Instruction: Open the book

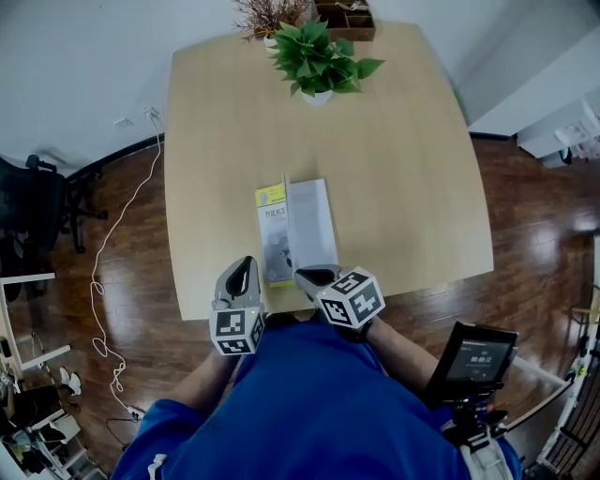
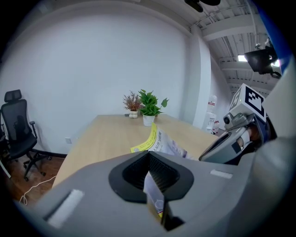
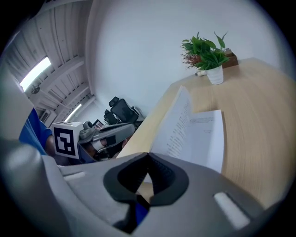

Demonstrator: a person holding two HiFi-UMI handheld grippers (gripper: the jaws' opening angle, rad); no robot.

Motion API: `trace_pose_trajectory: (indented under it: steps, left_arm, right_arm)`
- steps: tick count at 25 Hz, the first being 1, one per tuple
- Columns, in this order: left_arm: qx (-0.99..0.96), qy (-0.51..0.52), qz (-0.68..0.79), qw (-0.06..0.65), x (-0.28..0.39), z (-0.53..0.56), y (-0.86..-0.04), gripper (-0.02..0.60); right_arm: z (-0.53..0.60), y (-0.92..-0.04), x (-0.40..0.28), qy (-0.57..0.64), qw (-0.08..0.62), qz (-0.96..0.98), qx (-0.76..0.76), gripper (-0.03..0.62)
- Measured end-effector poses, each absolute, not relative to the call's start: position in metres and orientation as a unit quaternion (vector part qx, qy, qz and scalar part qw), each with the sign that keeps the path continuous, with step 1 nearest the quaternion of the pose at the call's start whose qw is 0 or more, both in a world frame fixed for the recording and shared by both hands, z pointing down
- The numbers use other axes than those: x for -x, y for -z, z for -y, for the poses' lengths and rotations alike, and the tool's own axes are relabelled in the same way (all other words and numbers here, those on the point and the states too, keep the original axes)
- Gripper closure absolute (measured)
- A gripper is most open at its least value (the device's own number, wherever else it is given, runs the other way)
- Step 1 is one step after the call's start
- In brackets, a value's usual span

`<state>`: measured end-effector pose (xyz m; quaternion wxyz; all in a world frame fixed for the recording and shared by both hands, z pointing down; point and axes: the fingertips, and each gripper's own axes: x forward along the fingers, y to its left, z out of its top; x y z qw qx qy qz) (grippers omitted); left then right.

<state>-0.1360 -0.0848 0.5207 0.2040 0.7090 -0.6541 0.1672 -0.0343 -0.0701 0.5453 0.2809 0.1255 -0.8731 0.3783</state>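
Note:
The book (image 1: pixel 298 228) lies partly opened near the table's front edge. Its yellow-topped cover (image 1: pixel 271 198) is on the left and white pages (image 1: pixel 312 223) on the right. My left gripper (image 1: pixel 246 270) is at the book's near left corner, shut on the cover's edge. In the left gripper view the cover (image 2: pixel 155 139) rises tilted from between the jaws of that left gripper (image 2: pixel 152 185). My right gripper (image 1: pixel 314 277) sits at the near edge of the white pages, jaws shut. In the right gripper view a page (image 3: pixel 175 121) stands up beyond the right gripper (image 3: pixel 147 162), with no sheet visible between its pads.
A potted green plant (image 1: pixel 317 56) and a dried bouquet (image 1: pixel 267 14) stand at the far end of the wooden table (image 1: pixel 403 169), beside a brown box (image 1: pixel 345 19). A white cable (image 1: pixel 117 272) trails on the floor at the left. An office chair (image 2: pixel 18 132) stands left of the table.

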Motion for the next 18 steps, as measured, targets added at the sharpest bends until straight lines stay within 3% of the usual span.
trace_pose_trajectory:
  steps: [18]
  left_arm:
    - [-0.695, -0.137, 0.676, 0.202, 0.226, 0.038, -0.515, 0.575]
  right_arm:
    - [0.037, -0.516, 0.135, -0.336, 0.279, 0.893, -0.107, 0.59]
